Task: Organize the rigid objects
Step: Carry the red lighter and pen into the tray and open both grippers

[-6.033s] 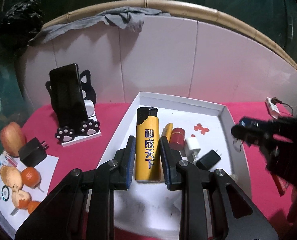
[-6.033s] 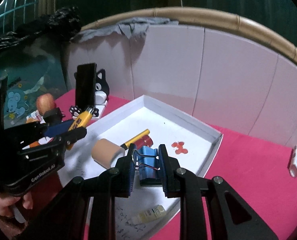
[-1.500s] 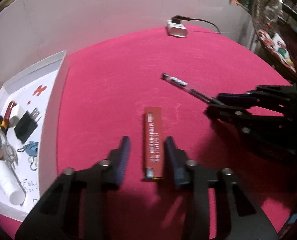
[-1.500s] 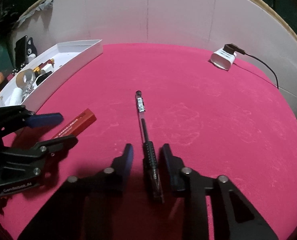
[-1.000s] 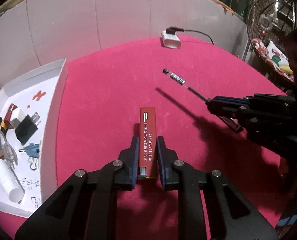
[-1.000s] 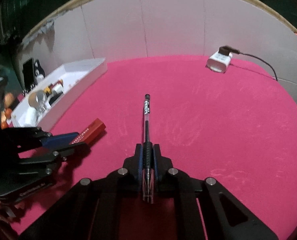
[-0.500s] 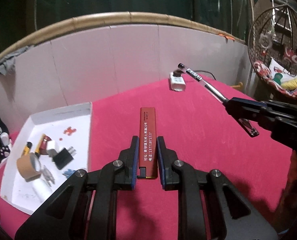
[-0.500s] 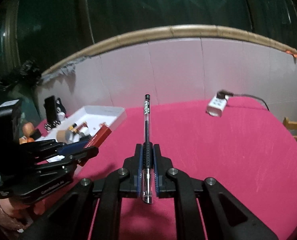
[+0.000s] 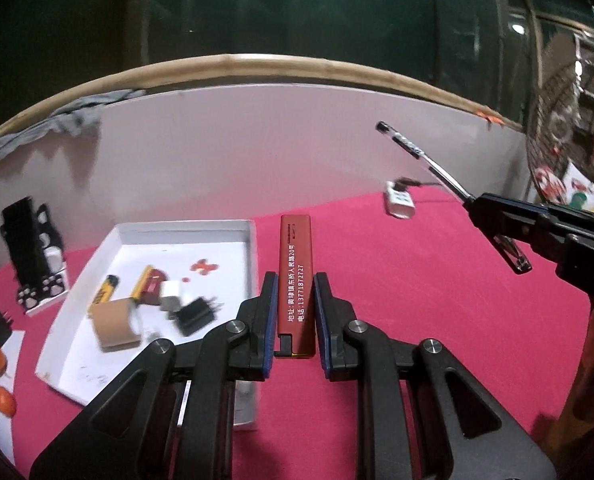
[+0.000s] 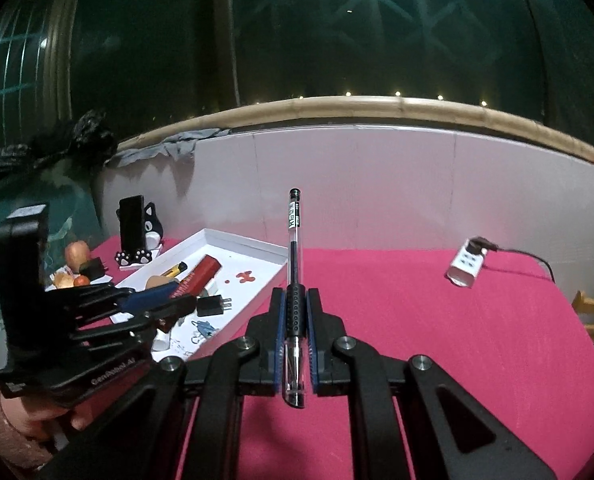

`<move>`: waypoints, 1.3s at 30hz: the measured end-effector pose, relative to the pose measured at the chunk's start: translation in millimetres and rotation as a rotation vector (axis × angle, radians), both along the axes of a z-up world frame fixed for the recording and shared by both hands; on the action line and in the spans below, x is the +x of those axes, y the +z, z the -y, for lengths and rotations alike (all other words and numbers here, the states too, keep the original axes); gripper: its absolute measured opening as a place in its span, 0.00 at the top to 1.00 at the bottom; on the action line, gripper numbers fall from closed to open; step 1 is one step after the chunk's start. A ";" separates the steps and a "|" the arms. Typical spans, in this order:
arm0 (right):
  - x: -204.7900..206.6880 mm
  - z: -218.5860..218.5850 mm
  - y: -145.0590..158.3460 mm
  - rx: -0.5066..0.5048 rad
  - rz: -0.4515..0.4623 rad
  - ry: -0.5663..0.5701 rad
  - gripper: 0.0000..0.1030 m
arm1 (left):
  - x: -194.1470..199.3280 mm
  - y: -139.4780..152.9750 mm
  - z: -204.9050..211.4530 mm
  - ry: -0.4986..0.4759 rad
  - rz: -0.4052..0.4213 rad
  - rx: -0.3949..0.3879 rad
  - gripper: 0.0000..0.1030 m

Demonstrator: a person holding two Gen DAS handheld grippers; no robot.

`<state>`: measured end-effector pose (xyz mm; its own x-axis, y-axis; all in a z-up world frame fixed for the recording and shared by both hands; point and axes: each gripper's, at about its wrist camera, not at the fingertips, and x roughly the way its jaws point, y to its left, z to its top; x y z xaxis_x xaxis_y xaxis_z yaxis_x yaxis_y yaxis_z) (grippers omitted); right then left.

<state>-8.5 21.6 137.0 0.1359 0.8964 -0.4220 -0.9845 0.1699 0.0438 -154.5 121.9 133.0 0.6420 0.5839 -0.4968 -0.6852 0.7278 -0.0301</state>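
open red cloth [image 10: 437, 340] ahead, white tray [image 9: 253, 240] crowded at left, power strip [image 10: 465, 268] far right, wall [image 10: 377, 184] behind

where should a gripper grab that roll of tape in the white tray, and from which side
Take the tape roll across its two flat faces, coming from above. It lies tipped on its curved side in the white tray, and the black plug crowds its right, so a level approach looks blocked.
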 end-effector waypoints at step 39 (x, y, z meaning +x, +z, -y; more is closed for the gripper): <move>-103.0 -139.6 -15.9 -0.127 0.085 0.214 0.93 | -114.2 -30.9 -132.7 0.355 -0.019 -0.126 0.84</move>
<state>-111.5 161.2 121.1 -0.0112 0.8490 -0.5282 -0.9978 -0.0439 -0.0494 -268.7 254.5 102.1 0.4007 0.7018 -0.5890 -0.8954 0.4361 -0.0895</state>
